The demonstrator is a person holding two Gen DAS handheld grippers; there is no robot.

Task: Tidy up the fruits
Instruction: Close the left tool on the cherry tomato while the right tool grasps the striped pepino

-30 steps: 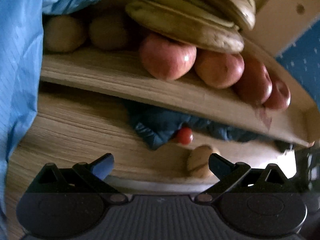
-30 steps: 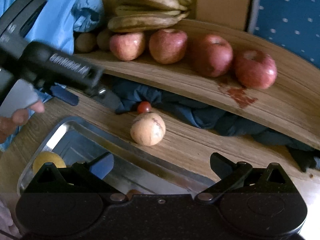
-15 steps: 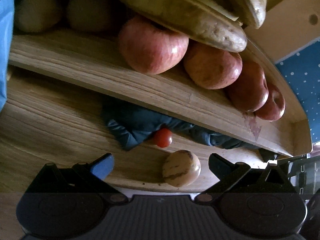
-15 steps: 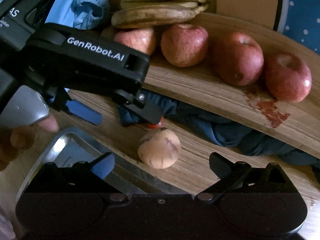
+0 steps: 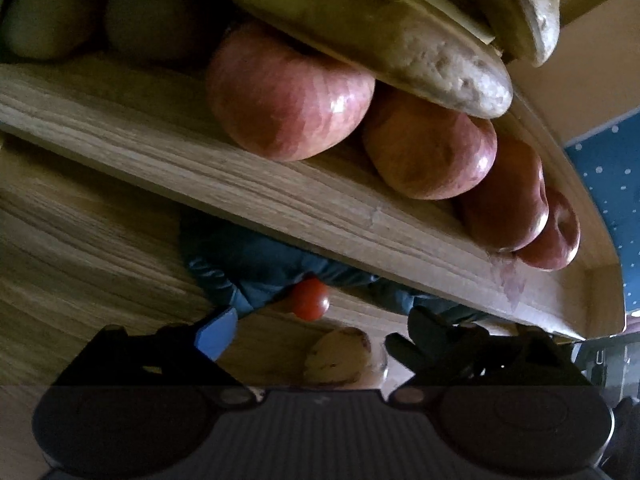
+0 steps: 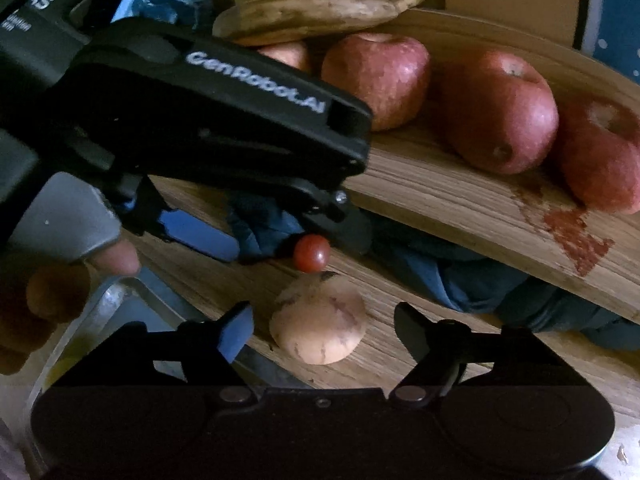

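Note:
A small red cherry tomato (image 6: 311, 254) lies on the wooden tabletop against a dark blue cloth (image 6: 460, 276). Just in front of it sits a pale round fruit with brown streaks (image 6: 318, 320). My left gripper (image 6: 272, 236) reaches in from the left, jaws closing, with the tomato (image 5: 310, 298) just ahead of its fingers and no pad touching it. My right gripper (image 6: 323, 326) straddles the pale fruit, jaws closing, with a gap on each side. In the left wrist view, my left gripper (image 5: 316, 328) shows the pale fruit (image 5: 340, 356) low between its fingers.
A raised wooden shelf (image 6: 460, 200) holds several red apples (image 6: 496, 112), bananas (image 6: 320, 12) and brown round fruits (image 5: 48, 20). A metal tray (image 6: 120, 292) lies at the lower left. A person's fingers (image 6: 112, 256) hold the left gripper. The shelf has a red stain (image 6: 576, 236).
Both grippers have come closer and lower toward the two loose fruits. The left one has slid over the tomato in the right wrist view. Both pairs of jaws have narrowed.

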